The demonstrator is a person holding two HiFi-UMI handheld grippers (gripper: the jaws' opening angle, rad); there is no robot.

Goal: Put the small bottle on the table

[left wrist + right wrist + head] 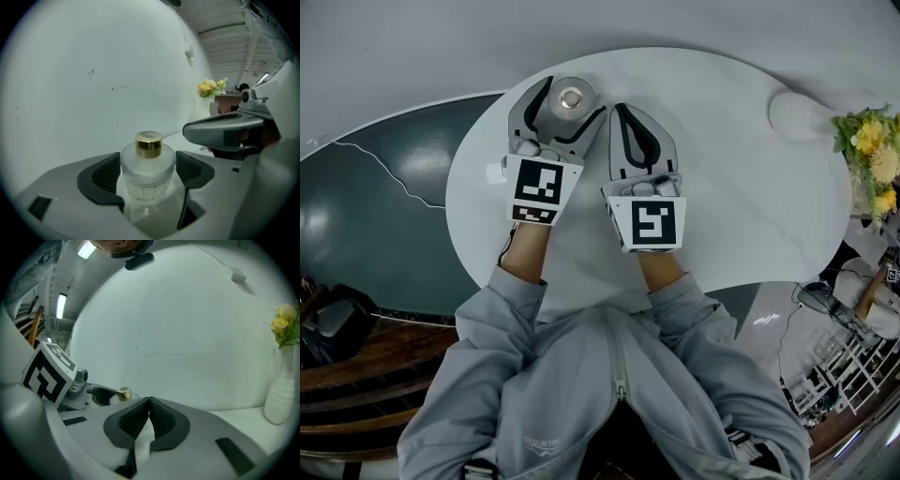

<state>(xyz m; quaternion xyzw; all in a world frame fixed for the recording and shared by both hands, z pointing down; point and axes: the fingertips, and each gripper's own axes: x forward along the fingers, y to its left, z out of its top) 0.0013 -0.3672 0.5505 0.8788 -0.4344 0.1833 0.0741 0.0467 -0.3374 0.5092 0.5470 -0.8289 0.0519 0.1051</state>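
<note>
A small frosted-glass bottle (572,97) with a gold cap stands upright on the white round table (722,187), near its far edge. My left gripper (573,99) surrounds it with the jaws wide; in the left gripper view the bottle (148,171) sits between the black pads (105,174), which stand close beside it without squeezing it. My right gripper (623,111) rests just to the right, jaws together with nothing between them (149,401). The right gripper view shows the bottle's gold cap (123,393) to its left.
A white vase (797,114) with yellow flowers (872,150) stands at the table's far right edge. A small white object (495,172) lies at the table's left edge. Dark floor lies to the left, and furniture stands at the lower right.
</note>
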